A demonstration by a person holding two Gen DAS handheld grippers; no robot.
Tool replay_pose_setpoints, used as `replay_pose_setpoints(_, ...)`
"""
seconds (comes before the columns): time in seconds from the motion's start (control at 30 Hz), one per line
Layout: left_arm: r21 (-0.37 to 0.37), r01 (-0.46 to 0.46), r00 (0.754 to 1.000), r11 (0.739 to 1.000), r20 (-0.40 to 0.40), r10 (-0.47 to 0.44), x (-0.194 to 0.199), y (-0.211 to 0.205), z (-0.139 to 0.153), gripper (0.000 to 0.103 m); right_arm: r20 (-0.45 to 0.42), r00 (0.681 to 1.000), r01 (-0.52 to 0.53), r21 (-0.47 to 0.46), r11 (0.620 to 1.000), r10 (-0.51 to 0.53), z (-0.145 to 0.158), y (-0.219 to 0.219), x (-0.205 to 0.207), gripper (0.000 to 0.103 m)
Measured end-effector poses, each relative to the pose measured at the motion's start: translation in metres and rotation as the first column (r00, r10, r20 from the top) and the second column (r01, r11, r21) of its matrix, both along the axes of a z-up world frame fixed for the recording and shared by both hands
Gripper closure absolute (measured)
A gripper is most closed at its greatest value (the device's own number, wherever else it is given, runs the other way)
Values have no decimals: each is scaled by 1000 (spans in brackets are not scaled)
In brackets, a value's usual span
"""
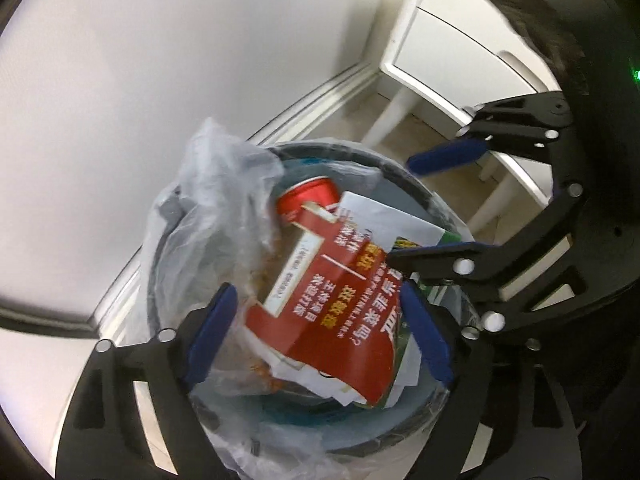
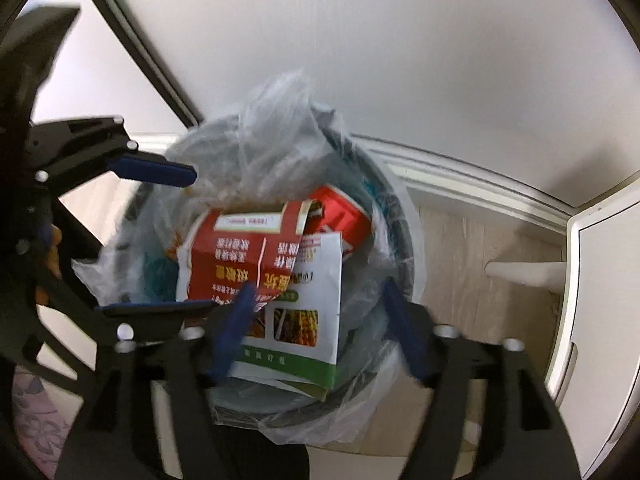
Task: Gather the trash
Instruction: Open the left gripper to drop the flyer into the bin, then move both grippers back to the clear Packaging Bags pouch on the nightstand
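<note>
A round grey bin [image 1: 416,188] lined with a clear plastic bag [image 1: 216,184] stands on the floor by the wall. It is full: a red and white paper packet [image 1: 336,300], a red can [image 1: 308,196] and a white and green packet [image 2: 304,320] lie on top. My left gripper [image 1: 320,336] is open just above the bin, its blue fingers either side of the red packet. My right gripper [image 2: 320,328] is open over the bin too [image 2: 396,216]. Each gripper shows in the other's view, the right [image 1: 424,204] and the left [image 2: 176,240].
A white wall and skirting board [image 1: 320,96] run behind the bin. A white cabinet on legs [image 1: 452,52] stands close on the right, also in the right wrist view [image 2: 600,280]. Pale wooden floor [image 2: 460,248] lies between bin and cabinet.
</note>
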State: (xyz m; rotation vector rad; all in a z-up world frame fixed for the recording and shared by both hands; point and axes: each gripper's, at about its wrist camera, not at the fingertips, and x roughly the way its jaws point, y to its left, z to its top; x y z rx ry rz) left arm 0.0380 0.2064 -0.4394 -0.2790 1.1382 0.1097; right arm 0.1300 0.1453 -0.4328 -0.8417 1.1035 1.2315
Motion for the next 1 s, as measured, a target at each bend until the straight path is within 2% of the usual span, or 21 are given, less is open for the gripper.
replay_pose_setpoints(0.07,12,-20,1000,1000,12,19,-2,4,4,6,15,1000,17,9,1000,-17,5,-3,3,17)
replay_pose_setpoints(0.13,19,-24,999,1000,32,24,-3,8,8,6,28,999,31,21,999,-31,9,-5,7,9)
replay_pose_setpoints(0.2,17,-30,999,999,44,29,-2,9,10,6,53,998,33,32,999,-35,14,-8,7,7)
replay_pose_setpoints(0.33,26,-30,998,999,56,29,-6,7,18,6,128,991,23,60,998,-30,22,-15,3,7)
replay_pose_setpoints(0.43,32,-30,998,999,63,28,-8,2,26,6,175,983,36,88,996,-51,41,-30,6,7)
replay_pose_setpoints(0.77,103,2,990,995,142,-16,-15,-23,80,6,226,949,166,225,960,-218,116,-81,20,7)
replay_pose_setpoints(1.0,127,16,975,992,216,-43,-10,-34,133,6,222,913,253,347,903,-342,166,-117,20,7)
